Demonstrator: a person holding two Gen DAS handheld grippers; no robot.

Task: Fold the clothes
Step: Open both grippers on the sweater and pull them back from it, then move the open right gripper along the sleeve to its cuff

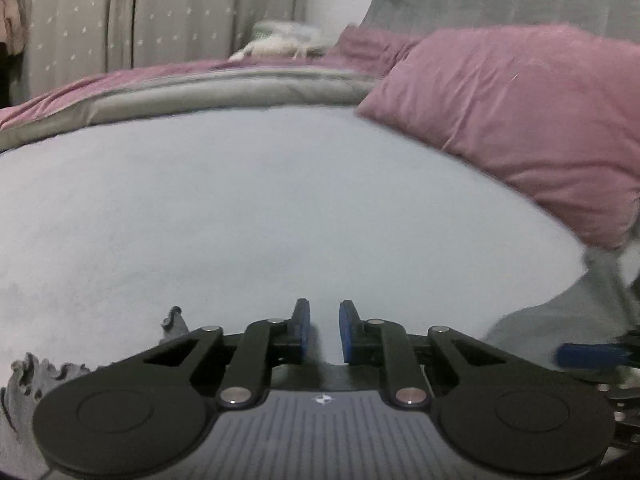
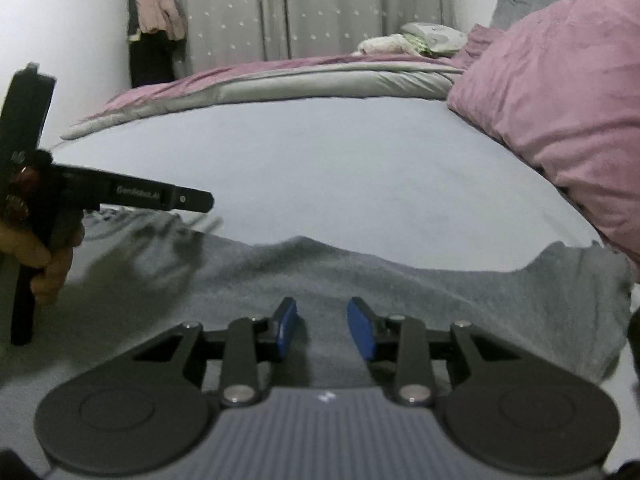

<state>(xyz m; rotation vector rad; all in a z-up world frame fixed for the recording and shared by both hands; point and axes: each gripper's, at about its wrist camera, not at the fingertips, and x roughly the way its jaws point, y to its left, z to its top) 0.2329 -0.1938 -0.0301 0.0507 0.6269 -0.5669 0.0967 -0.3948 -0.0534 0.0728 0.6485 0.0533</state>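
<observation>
- Bed point(image 2: 320, 168) under a pale blue sheet fills the room's middle; a pink pillow point(image 2: 560, 92) leans at its right edge, and a pink-and-grey duvet point(image 2: 280, 80) is bunched along the far edge.
- Grey garment point(image 2: 360, 280) lies spread flat on the sheet along the near edge, its far hem wavy and one end reaching toward the pillow. In the left wrist view only a frilled edge of it shows at the lower left point(image 1: 36, 372), with another grey patch low on the right.
- Right gripper point(image 2: 322, 330) hangs low over the middle of the garment, its blue pads parted by a moderate gap, nothing between them.
- Left gripper point(image 1: 324, 330) sits over bare sheet beyond the garment's frilled edge, its pads a narrow gap apart, also empty. From the right wrist view its black body shows at the left, gripped by a hand point(image 2: 44, 260), and throws a blurred shadow on the garment.
- Star-patterned grey curtain point(image 2: 312, 8) hangs behind the bed, with pink and dark clothes point(image 2: 154, 24) hung beside it to the left.
- Small pile of pale soft things point(image 2: 416, 42) rests at the far right corner of the bed.
</observation>
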